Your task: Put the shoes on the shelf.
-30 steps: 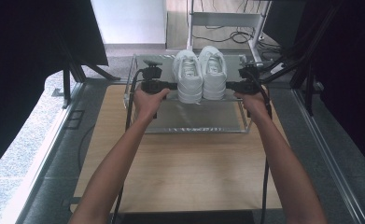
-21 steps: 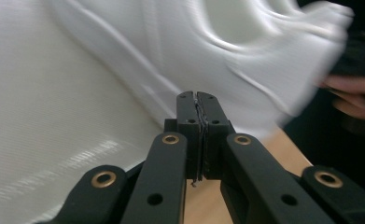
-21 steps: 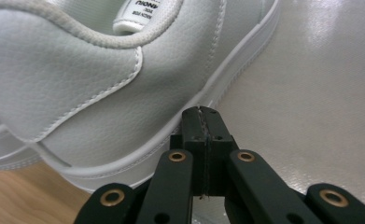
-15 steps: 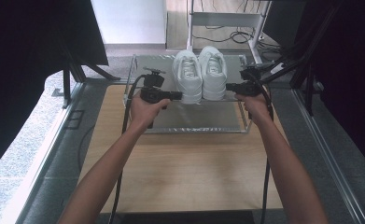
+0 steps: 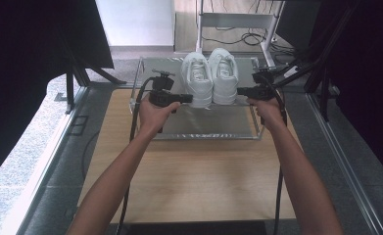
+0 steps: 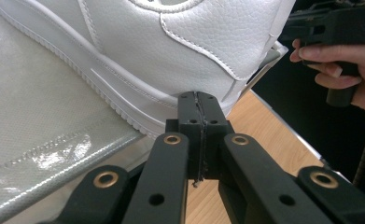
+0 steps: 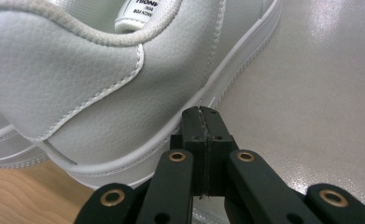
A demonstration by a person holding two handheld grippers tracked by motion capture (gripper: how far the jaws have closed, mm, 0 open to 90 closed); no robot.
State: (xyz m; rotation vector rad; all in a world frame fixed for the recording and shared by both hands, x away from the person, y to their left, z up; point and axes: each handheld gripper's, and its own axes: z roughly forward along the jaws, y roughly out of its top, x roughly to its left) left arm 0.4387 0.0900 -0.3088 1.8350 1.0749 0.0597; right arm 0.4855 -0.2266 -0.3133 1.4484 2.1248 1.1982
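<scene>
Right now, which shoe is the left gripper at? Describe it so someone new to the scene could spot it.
Start at the wooden table, then the clear tray at its far end, where two white sneakers stand side by side. It is the left sneaker, with the shut left gripper at its heel. Its twin, the right sneaker, has the right gripper beside it.

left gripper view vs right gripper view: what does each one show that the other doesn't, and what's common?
Left gripper view: the left hand-held gripper, jaws shut at the left shoe's sole, plus the other hand holding its grip farther off.
Right gripper view: the right hand-held gripper, jaws shut against the right shoe's sole edge, and the tongue label.
Both: white leather shoe, glossy tray under it, wooden table.
</scene>
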